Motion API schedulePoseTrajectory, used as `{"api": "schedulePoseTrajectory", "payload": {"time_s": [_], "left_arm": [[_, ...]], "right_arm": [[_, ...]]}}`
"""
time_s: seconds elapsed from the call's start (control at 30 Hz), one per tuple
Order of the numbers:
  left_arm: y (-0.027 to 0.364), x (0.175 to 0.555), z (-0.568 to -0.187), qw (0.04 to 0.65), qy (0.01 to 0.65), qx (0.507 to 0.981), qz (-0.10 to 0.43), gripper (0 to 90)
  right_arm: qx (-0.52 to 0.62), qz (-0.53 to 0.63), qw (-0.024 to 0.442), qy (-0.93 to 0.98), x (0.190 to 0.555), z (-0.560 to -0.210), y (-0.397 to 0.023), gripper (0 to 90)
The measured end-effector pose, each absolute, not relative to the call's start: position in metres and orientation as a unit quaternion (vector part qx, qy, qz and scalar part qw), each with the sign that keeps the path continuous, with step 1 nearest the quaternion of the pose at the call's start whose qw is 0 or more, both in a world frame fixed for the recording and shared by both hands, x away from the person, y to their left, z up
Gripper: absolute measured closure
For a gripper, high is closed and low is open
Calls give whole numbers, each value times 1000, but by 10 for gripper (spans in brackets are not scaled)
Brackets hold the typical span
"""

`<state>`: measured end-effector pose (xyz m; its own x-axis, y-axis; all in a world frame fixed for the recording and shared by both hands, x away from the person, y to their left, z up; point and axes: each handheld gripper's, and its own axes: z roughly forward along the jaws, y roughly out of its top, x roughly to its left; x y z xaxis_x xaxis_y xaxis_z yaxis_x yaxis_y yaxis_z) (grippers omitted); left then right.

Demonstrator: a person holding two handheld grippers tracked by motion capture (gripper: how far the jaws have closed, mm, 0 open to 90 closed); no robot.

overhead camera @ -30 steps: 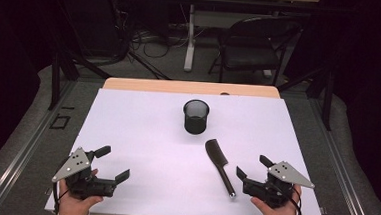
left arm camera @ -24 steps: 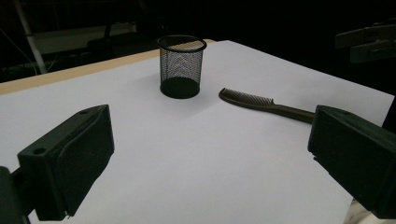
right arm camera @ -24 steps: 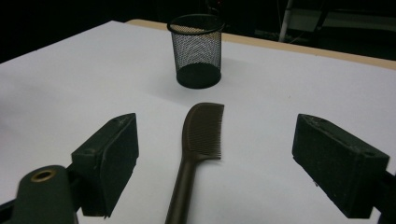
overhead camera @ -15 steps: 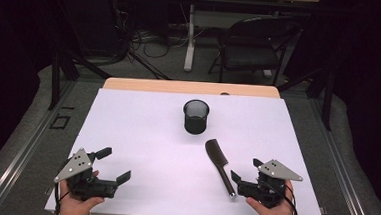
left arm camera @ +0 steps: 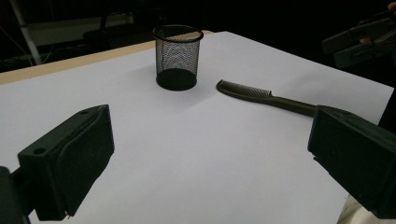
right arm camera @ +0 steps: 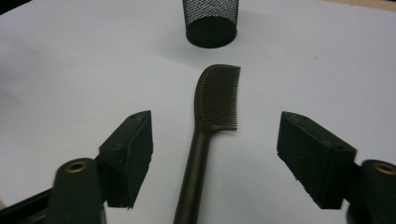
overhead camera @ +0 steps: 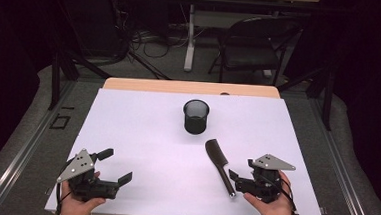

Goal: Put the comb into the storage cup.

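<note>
Right tool [overhead camera: 236, 179] jaws apart, just been closing, your comb [right arm camera: 205, 135] handle between them, pads not touching. Comb lies flat on bench [overhead camera: 142, 129], head toward mesh cup [overhead camera: 196, 116]. Left tool [overhead camera: 114, 168] wide apart, nothing in it, near front edge, open sheet all around.

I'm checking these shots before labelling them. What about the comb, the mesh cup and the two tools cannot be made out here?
- Comb: the handle's end is cut off by the bottom edge in the right gripper view.
- Mesh cup: its rim is cut off by the top edge in the right gripper view; its contents cannot be told in the high view, too dark.
- Right tool: in the left gripper view, the frame's right edge cuts it off.
- Left tool: its grip is hidden under the hand in the high view.
</note>
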<state>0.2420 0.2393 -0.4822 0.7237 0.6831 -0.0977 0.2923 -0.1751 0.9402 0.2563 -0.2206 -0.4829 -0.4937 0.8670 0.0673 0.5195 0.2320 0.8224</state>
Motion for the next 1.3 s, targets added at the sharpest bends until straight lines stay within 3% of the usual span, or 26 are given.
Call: {"api": "schedulePoseTrajectory", "payload": {"time_s": [0.23, 0.43, 1.3], "left_arm": [[239, 242, -483, 553, 327, 746, 176, 5], [239, 242, -482, 551, 329, 747, 175, 5], [238, 242, -484, 554, 330, 746, 168, 5]], "right_arm": [[468, 407, 182, 763, 265, -477, -218, 277], [472, 399, 166, 768, 272, -471, -214, 221], [488, 316, 146, 801, 298, -467, -207, 161]]}}
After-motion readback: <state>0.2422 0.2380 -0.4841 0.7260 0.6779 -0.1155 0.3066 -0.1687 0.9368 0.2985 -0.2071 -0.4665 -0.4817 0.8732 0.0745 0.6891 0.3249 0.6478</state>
